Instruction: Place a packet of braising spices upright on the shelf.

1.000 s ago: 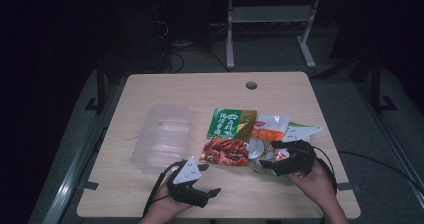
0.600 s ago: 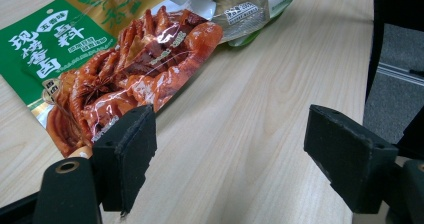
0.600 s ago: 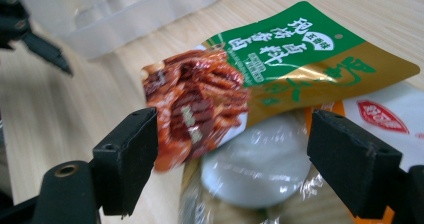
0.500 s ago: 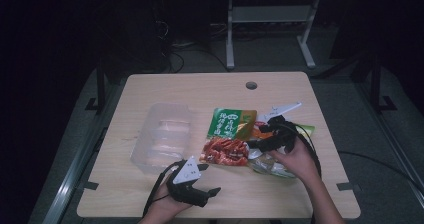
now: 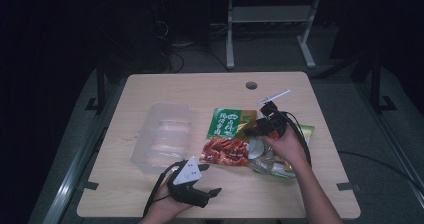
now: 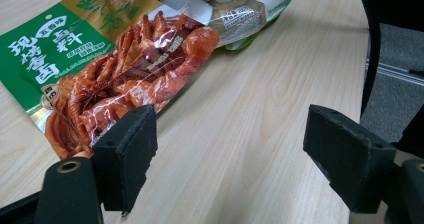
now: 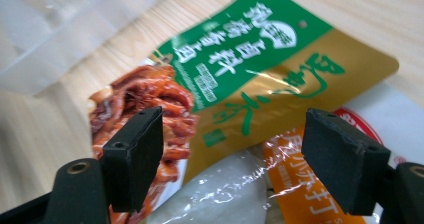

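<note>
A person at a light wood-grain table (image 5: 300, 91) w/ a round cable hole at its far edge works two hand-held grippers over a cluster of snack packs right of centre. The right gripper (image 5: 256, 129) hovers over the green-and-gold foil pouch w/ a clear window of red braised meat (image 5: 227, 134), jaws spread wide w/ nothing between them; in the right gripper view that pouch lies flat just beyond the pads (image 7: 134, 159), partly overlapping a clear pack w/ orange print (image 7: 300, 184). The left gripper (image 5: 210, 193) rests low at the near edge, jaws likewise wide apart & empty, its tips pointing right, the pouch's meat end near but apart from them. A clear ribbed plastic tray (image 5: 162, 136) sits empty just left of the pouch. Risk, as I judge it: the pouch is slick & flat on the wood, so a closing pinch may skid off it or catch the overlapping pack along w/ it, dragging both. A green-edged pack of mixed snacks (image 6: 240, 14) lies by the pouch. Room beyond is dark; a grey metal frame (image 5: 270, 29) & loose cables stand on the floor behind the table.
</note>
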The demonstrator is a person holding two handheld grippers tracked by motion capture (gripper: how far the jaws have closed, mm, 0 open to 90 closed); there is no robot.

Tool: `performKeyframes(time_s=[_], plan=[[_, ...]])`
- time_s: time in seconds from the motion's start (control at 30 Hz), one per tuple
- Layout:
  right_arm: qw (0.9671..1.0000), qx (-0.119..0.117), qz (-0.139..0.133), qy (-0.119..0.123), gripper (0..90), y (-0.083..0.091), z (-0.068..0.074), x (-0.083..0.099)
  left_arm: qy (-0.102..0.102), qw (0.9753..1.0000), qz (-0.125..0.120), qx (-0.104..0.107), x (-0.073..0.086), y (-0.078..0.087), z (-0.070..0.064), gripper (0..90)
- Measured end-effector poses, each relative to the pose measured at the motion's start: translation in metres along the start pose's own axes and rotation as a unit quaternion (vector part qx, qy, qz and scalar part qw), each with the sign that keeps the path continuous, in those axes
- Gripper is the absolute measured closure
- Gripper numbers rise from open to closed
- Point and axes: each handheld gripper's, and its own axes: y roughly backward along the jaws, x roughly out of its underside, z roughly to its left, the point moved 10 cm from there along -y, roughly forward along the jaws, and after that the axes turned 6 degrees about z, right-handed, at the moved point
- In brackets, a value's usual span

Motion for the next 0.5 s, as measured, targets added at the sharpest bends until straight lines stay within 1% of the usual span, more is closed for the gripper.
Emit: performKeyframes(time_s=[0.07, 0.1, 0.17, 0.23, 0.4, 0.47, 0.5], plan=[[0.9998, -0.001, 0.009, -0.016, 24.4, -0.005, -0.003, 0.0, 0.0, 1.0, 0.001, 0.001, 0.0, 0.0, -0.001, 21.4], [0.9998, 0.001, 0.013, -0.017, 24.7, -0.007, -0.005, 0.001, 0.0, 1.0, 0.002, 0.002, 0.0, -0.001, -0.001, 21.4], [0.9993, 0.003, 0.021, -0.029, 25.0, -0.01, -0.009, 0.001, -0.003, 1.0, 0.002, 0.001, 0.0, -0.001, -0.002, 21.4], [0.9988, 0.0, 0.025, -0.043, 25.4, -0.013, -0.012, 0.002, -0.004, 1.0, 0.002, 0.001, 0.0, -0.001, -0.002, 21.4], [0.9979, -0.012, 0.035, -0.053, 30.4, -0.022, -0.013, 0.003, -0.004, 1.0, 0.003, 0.002, -0.001, -0.002, -0.003, 21.4], [0.9975, -0.009, 0.042, -0.055, 31.1, -0.025, -0.014, 0.004, -0.005, 1.0, 0.003, 0.002, -0.001, -0.002, -0.003, 21.4], [0.9976, -0.008, 0.041, -0.055, 31.8, -0.027, -0.014, 0.004, -0.005, 1.0, 0.003, 0.002, -0.001, -0.002, -0.003, 21.4]])
